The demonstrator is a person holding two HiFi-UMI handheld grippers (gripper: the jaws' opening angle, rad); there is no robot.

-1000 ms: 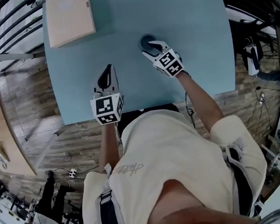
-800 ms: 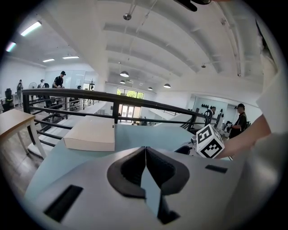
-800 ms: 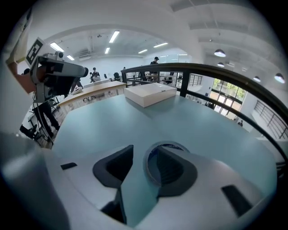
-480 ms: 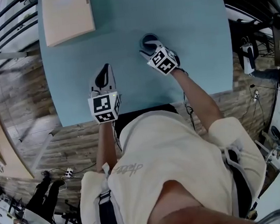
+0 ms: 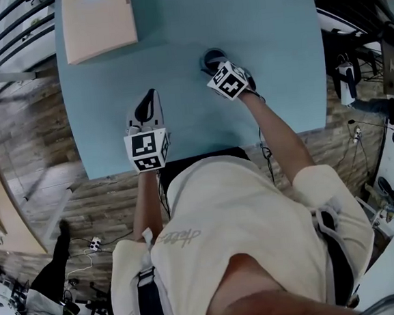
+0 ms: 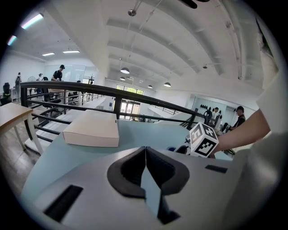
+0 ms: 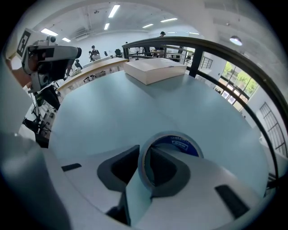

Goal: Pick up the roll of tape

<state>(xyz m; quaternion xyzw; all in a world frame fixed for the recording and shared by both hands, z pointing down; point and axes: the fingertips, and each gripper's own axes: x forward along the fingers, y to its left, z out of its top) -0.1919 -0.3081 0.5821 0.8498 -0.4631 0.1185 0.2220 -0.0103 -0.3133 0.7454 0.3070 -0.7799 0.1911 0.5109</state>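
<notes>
Where tape [image 7: 180,144] sits, table [image 5: 275,37] edges well away.

Table [image 5: 276,43] looks smooth matt blue, box [image 5: 97,21] matt beige cardboard, roll of tape [image 7: 179,144] glossy w/ shiny blue printed core, left gripper [image 6: 145,150] & right gripper [image 7: 145,155] matt pale-grey plastic w/ black rubbery-looking pads [image 6: 130,170], floor [image 5: 38,140] worn wood planks, shirt [image 5: 236,218] soft cream cloth.
</notes>
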